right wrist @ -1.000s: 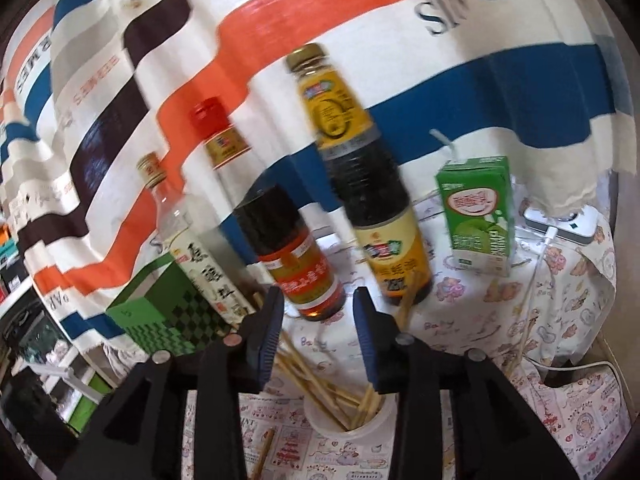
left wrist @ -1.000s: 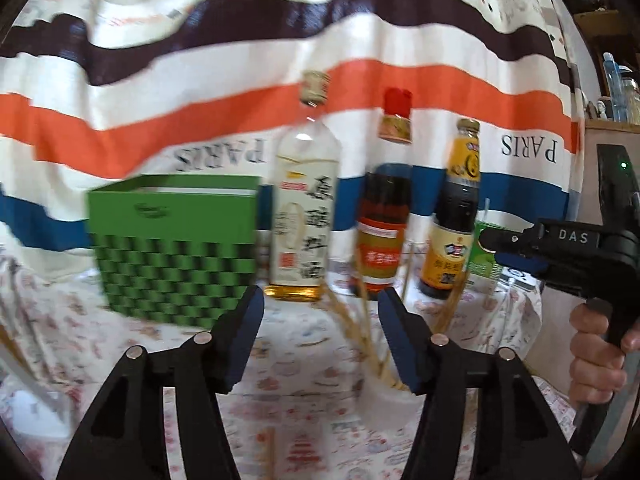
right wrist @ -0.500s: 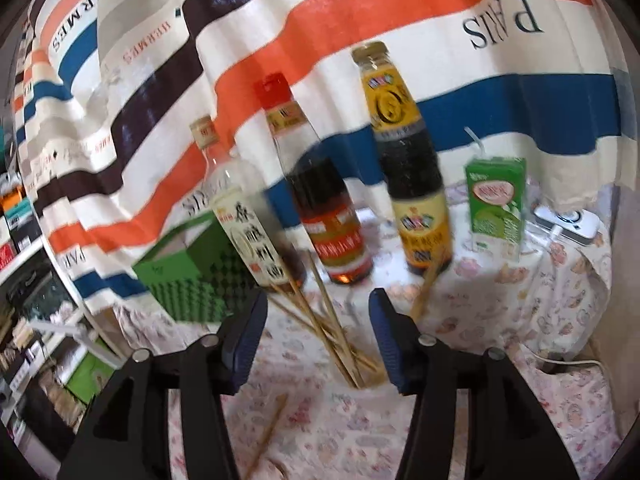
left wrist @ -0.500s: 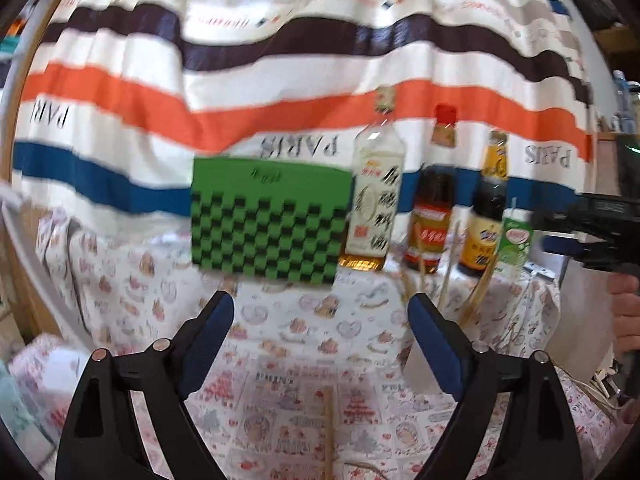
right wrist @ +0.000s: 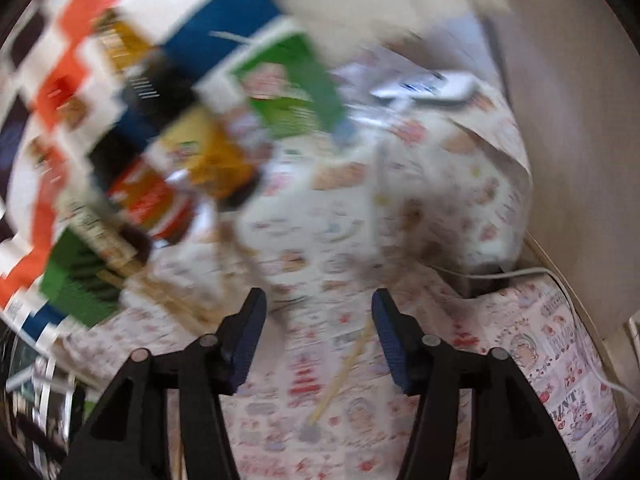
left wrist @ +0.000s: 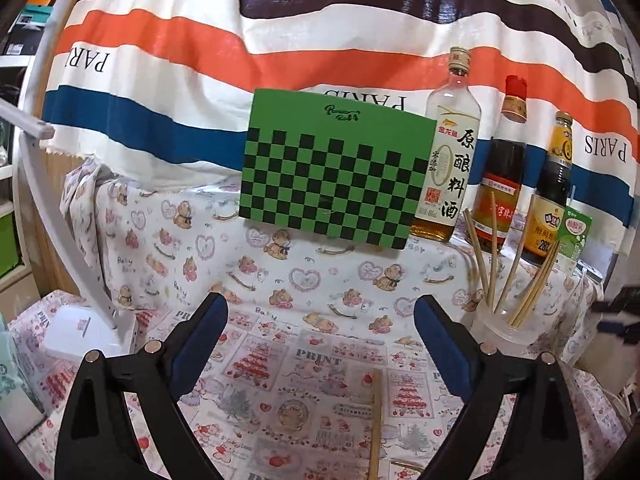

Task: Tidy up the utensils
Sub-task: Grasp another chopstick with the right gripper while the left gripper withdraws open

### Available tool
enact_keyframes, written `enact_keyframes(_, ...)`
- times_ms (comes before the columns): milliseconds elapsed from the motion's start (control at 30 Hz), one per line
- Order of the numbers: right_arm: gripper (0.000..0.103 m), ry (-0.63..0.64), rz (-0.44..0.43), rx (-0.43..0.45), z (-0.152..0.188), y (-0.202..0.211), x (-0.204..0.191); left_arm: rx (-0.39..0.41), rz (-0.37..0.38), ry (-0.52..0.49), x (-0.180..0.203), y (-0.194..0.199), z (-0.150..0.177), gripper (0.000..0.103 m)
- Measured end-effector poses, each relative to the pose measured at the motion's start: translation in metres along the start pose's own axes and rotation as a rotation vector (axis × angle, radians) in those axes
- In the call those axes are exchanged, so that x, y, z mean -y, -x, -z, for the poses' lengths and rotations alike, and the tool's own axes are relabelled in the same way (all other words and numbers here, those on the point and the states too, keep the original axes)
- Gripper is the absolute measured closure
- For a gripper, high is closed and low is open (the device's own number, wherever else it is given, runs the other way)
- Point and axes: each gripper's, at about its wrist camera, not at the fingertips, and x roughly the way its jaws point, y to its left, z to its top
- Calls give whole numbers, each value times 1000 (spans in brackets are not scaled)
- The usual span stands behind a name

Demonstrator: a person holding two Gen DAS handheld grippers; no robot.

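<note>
Both grippers have drawn back from the cup of chopsticks (left wrist: 505,312).
Left gripper (left wrist: 320,322) and right gripper (right wrist: 319,330): jaws spread, empty; loose chopstick (left wrist: 375,420) lies on the bench (left wrist: 160,248).

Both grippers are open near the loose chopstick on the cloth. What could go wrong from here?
1. The right gripper view is smeared by motion; a grab at the chopstick could miss.
2. The cup of chopsticks looks light and could tip if bumped.
3. The bottles stand close behind the cup.
</note>
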Motion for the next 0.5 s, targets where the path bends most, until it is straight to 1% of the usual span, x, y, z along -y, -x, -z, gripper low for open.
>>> enact_keyframes(67, 58, -29, 12, -21, -2, -14, 11, 0, -2, 6, -1, -1, -1, 10)
enact_keyframes(133, 64, -62, 28, -60, -2, -35, 22, 0, -5, 10, -2, -1, -1, 10)
enact_keyframes(167, 65, -78, 30, -84, -1, -44, 26, 0, -4, 11, -2, -1, -1, 10)
enact_keyframes(233, 71, -115, 25, -131, 3, -61, 36, -1, -6, 11, -1, -1, -1, 10)
enact_keyframes(300, 74, -138, 16, -161, 8, -73, 42, -3, -6, 12, -1, -1, -1, 10)
enact_keyframes(400, 80, -134, -14, -175, 12, -84, 39, -8, 0, 18, -2, -1, -2, 10)
enact_keyframes(467, 83, -141, -16, -172, 14, -88, 39, -6, -4, 19, -2, 0, -2, 10)
enact_keyframes(500, 86, -143, -15, -176, 15, -92, 39, -6, -5, 19, -2, -1, -2, 10)
